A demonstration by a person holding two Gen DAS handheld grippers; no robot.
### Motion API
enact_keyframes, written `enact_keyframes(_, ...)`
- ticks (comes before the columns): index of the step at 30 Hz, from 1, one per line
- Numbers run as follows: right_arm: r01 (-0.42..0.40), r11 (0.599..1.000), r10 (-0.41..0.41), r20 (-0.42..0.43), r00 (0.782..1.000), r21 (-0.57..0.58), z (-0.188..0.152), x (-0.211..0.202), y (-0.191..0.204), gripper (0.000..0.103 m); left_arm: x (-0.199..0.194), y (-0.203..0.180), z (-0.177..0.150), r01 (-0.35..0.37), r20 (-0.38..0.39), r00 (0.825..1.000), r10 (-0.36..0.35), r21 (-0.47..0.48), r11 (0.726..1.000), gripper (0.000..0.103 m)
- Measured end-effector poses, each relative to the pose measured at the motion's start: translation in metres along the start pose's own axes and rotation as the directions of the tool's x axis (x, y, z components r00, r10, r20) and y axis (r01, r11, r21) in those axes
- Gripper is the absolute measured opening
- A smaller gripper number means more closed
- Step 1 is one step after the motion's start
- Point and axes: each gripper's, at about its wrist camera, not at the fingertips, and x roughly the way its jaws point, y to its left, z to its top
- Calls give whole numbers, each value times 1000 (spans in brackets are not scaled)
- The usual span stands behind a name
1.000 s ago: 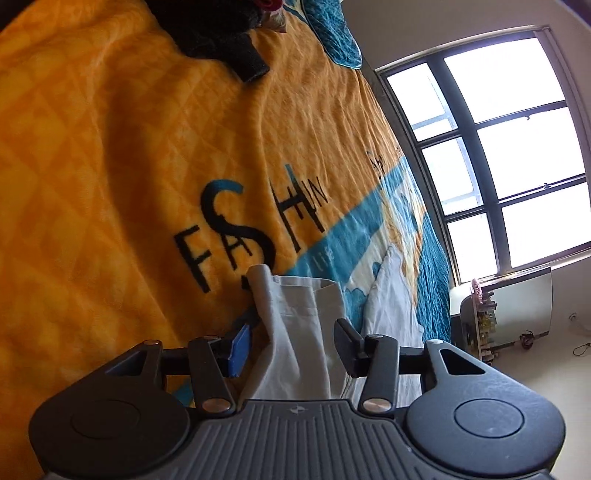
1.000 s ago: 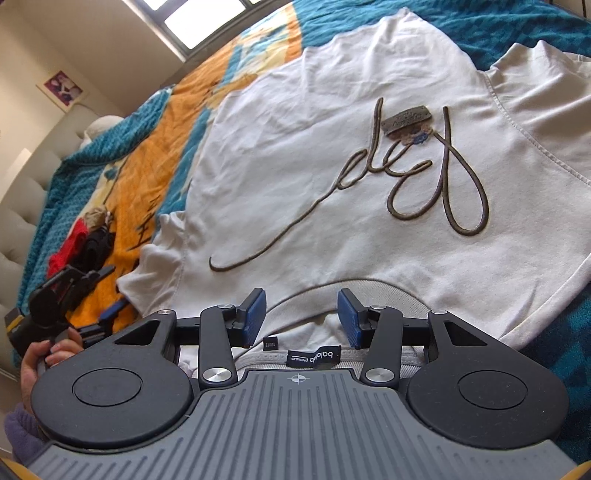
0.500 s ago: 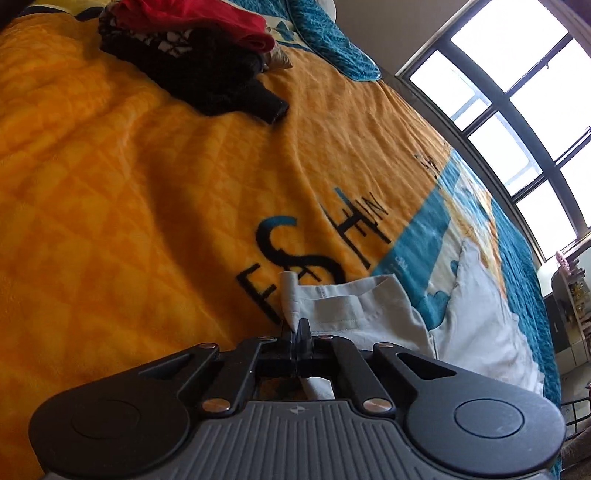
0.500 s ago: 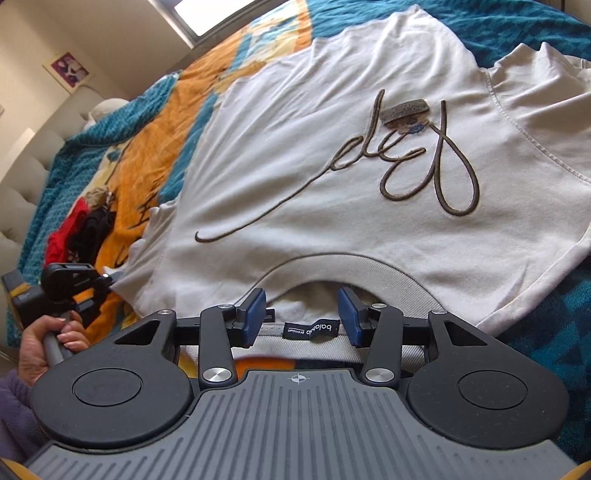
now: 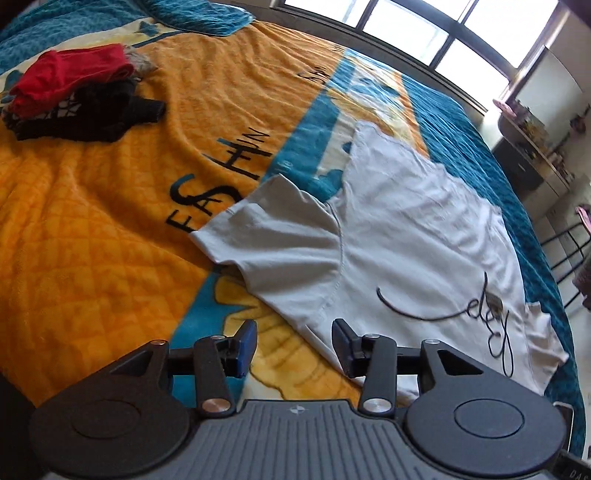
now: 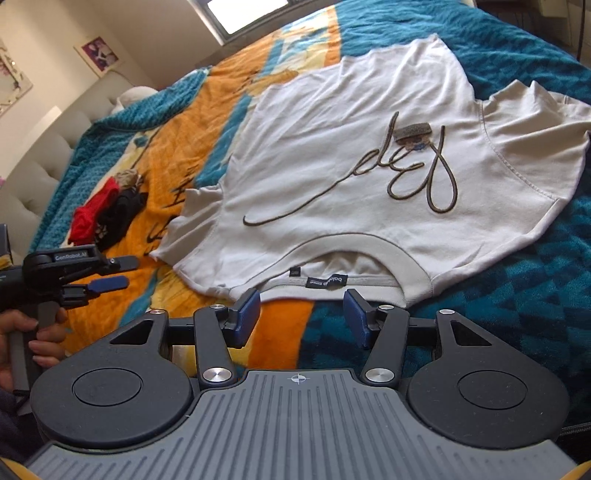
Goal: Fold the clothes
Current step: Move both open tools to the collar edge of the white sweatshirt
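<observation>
A white T-shirt (image 5: 406, 240) (image 6: 332, 147) with brown script lettering lies spread face up on the bed. Its near sleeve (image 5: 273, 229) lies flat on the orange cover. My left gripper (image 5: 294, 347) hovers above the shirt's shoulder edge, its jaws opening and nothing gripped between them. The right wrist view shows the same left gripper (image 6: 125, 272) in a person's hand (image 6: 33, 339), left of the shirt. My right gripper (image 6: 302, 319) hangs just short of the collar (image 6: 351, 251) and its black label (image 6: 327, 282). Its jaws are opening and hold nothing.
A pile of red and black clothes (image 5: 74, 92) (image 6: 107, 214) sits further up the orange and teal bedspread (image 5: 92, 221) (image 6: 517, 277). A padded headboard (image 6: 33, 166) is at the left, windows (image 5: 424, 22) run behind the bed, and a cluttered shelf (image 5: 535, 140) stands at its right.
My left gripper shut on the sleeve's edge, then let go, rolled and drew back upward; the sleeve now lies flat. My right gripper backed away from the collar, its jaws wider.
</observation>
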Motion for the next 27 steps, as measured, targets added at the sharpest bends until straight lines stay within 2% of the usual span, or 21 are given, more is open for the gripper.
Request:
enact_keyframes(4,-29,999,28,-13,1000,-29,-3,0,7,57,7,-25,-20,2,16,1000,-3,64,998,44)
enact_keyframes(12,-34,998,33,-21,999,-58,-12,-2,9,58,22,-62,-44,-16,-7,1000,17,133,991,48)
enact_keyframes(27,-54,997,51,-42,998,-61,-13,4,9,58,27,-62,-52,-13,-26,1000,16,114,993,51)
